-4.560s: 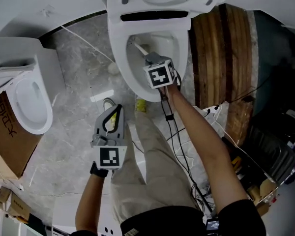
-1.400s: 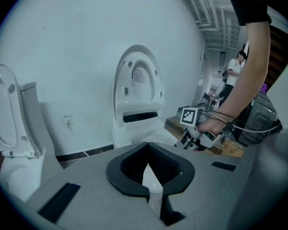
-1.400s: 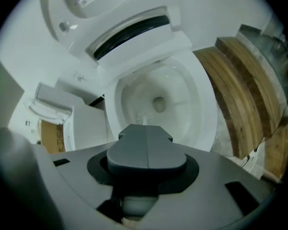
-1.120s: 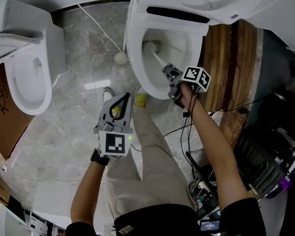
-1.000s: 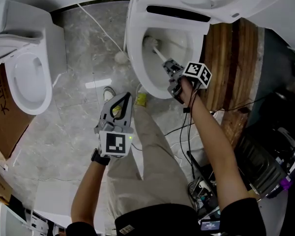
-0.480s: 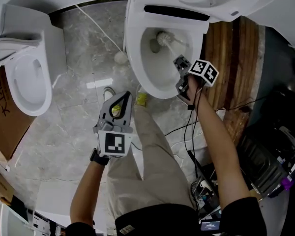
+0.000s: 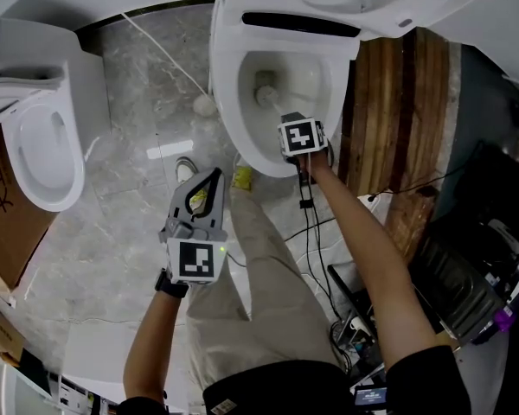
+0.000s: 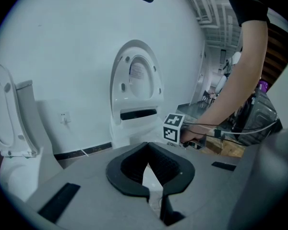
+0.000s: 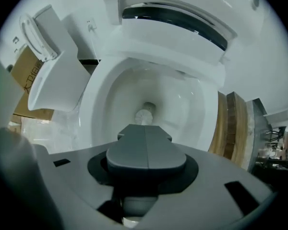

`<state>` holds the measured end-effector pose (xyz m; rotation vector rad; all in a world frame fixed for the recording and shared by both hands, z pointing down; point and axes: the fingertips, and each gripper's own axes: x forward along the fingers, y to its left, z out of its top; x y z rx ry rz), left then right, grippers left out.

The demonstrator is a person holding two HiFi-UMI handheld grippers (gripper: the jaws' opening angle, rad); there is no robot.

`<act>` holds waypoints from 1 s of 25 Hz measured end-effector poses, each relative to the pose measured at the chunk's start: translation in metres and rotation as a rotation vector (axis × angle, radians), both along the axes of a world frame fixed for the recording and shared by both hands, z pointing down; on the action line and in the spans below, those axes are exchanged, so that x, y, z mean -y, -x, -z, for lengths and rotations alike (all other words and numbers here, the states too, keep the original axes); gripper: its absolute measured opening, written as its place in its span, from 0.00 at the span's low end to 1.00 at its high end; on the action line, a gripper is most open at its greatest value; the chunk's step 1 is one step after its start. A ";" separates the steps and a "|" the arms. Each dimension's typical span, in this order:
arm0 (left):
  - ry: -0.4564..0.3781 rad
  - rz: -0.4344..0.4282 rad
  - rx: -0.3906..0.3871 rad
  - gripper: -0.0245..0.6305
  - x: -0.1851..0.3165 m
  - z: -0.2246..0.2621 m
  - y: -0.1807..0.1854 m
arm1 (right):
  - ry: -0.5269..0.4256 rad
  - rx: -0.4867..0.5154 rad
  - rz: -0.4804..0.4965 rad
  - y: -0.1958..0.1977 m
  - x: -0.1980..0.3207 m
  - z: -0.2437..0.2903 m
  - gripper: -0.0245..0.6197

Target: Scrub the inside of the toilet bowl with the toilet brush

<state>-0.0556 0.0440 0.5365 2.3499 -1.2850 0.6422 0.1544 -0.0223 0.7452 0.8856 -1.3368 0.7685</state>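
The white toilet bowl (image 7: 226,102) stands open with its lid raised. Inside it, near the drain, sits the white head of the toilet brush (image 7: 264,93). My right gripper (image 7: 285,117) hovers over the bowl's front rim, shut on the brush handle. In the right gripper view the jaws (image 9: 145,128) are pressed together, and the brush head (image 9: 144,115) shows just past them, low in the bowl (image 9: 93,104). My left gripper (image 7: 214,175) hangs over the floor beside the person's leg, tips together and holding nothing. From the left gripper (image 8: 146,150) the toilet (image 8: 134,128) lies ahead.
A second white toilet (image 7: 36,145) and a cardboard box (image 7: 2,223) stand at the left. Wooden boards (image 7: 398,119) lie right of the bowl, with cables (image 7: 316,232) and black equipment (image 7: 467,275) nearer. A small yellow object (image 7: 242,178) lies on the marble floor.
The right gripper swung the brush from the bowl's left side to its back right, then back left and down toward the drain. The left gripper stayed put.
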 end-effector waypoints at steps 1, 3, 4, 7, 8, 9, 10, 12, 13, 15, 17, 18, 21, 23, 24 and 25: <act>0.003 0.006 -0.002 0.07 0.001 -0.001 -0.001 | -0.025 0.023 0.021 0.009 0.007 -0.006 0.29; 0.010 0.020 -0.008 0.07 0.003 -0.004 -0.001 | -0.055 0.043 0.029 0.017 0.018 -0.015 0.29; 0.017 0.029 -0.012 0.07 0.004 -0.006 -0.001 | -0.056 0.037 0.014 0.016 0.021 -0.019 0.29; 0.040 0.050 -0.016 0.07 0.007 -0.016 0.001 | -0.045 0.022 -0.060 0.009 0.028 -0.033 0.29; 0.043 0.056 -0.017 0.07 0.008 -0.020 0.001 | -0.040 0.030 -0.074 0.009 0.031 -0.039 0.29; 0.045 0.064 -0.018 0.07 0.010 -0.024 0.001 | -0.033 0.039 -0.082 0.009 0.034 -0.044 0.29; 0.046 0.072 -0.018 0.07 0.011 -0.027 0.002 | -0.027 0.046 -0.086 0.009 0.037 -0.049 0.29; 0.049 0.090 -0.016 0.07 0.013 -0.033 0.005 | -0.019 0.053 -0.087 0.008 0.044 -0.058 0.29; 0.051 0.099 -0.015 0.07 0.013 -0.035 0.007 | -0.017 0.054 -0.082 0.007 0.046 -0.061 0.29; 0.055 0.123 -0.019 0.07 0.015 -0.039 0.011 | -0.016 0.043 -0.046 0.006 0.050 -0.066 0.29; 0.060 0.146 -0.025 0.07 0.016 -0.042 0.013 | -0.017 0.003 0.042 0.004 0.054 -0.068 0.29; 0.062 0.152 -0.023 0.07 0.016 -0.042 0.014 | -0.020 -0.012 0.103 0.006 0.057 -0.070 0.29; 0.069 0.152 -0.019 0.07 0.018 -0.043 0.013 | -0.034 -0.012 0.292 0.020 0.065 -0.076 0.29; 0.063 0.142 -0.019 0.07 0.019 -0.042 0.011 | -0.045 -0.051 0.460 0.024 0.067 -0.077 0.29; 0.062 0.139 -0.019 0.07 0.019 -0.042 0.009 | -0.053 -0.079 0.571 0.025 0.066 -0.078 0.29; 0.065 0.138 -0.018 0.07 0.019 -0.043 0.007 | -0.061 -0.114 0.700 0.025 0.065 -0.080 0.29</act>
